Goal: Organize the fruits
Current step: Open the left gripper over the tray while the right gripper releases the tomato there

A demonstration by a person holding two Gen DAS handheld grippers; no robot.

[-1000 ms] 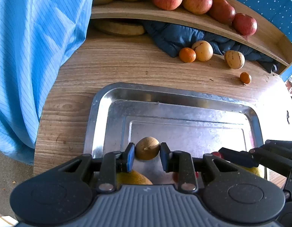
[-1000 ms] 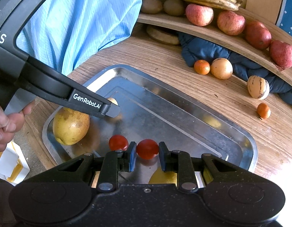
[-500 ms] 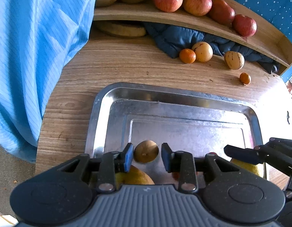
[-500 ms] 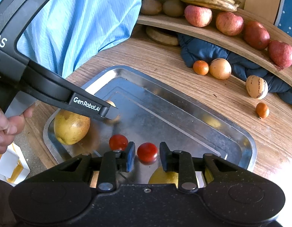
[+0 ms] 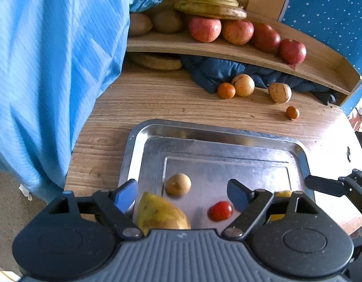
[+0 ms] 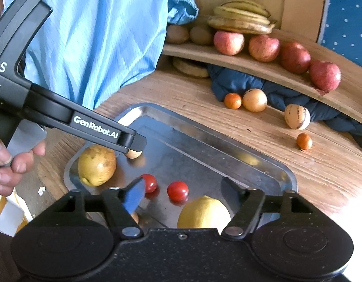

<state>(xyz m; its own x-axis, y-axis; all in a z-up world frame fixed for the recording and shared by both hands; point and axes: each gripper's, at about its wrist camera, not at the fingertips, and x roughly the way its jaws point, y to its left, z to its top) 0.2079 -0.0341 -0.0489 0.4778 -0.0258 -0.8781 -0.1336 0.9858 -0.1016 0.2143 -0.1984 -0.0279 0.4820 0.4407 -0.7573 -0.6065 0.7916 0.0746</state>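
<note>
A steel tray (image 5: 216,129) (image 6: 263,162) lies on the wooden table. In it are a small brown round fruit (image 5: 178,184) (image 6: 133,154), a yellow pear (image 5: 161,213) (image 6: 96,164), two cherry tomatoes (image 6: 177,190) (image 6: 149,182), one of which shows in the left wrist view (image 5: 220,210), and a lemon (image 6: 203,212). My left gripper (image 5: 182,193) is open and empty above the brown fruit and pear. My right gripper (image 6: 184,193) is open and empty above the tomatoes and lemon.
Two small oranges (image 5: 226,90) (image 5: 292,112) and two pale round fruits (image 5: 244,85) (image 5: 279,92) lie loose on the table behind the tray. A curved wooden shelf (image 5: 227,51) holds apples, bananas and kiwis. A dark blue cloth (image 5: 211,70) lies under it. A person in blue stands left.
Both grippers opened wide and lifted back. The left one let go of the brown fruit, the right one let go of a cherry tomato; both fruits now rest in the tray.
</note>
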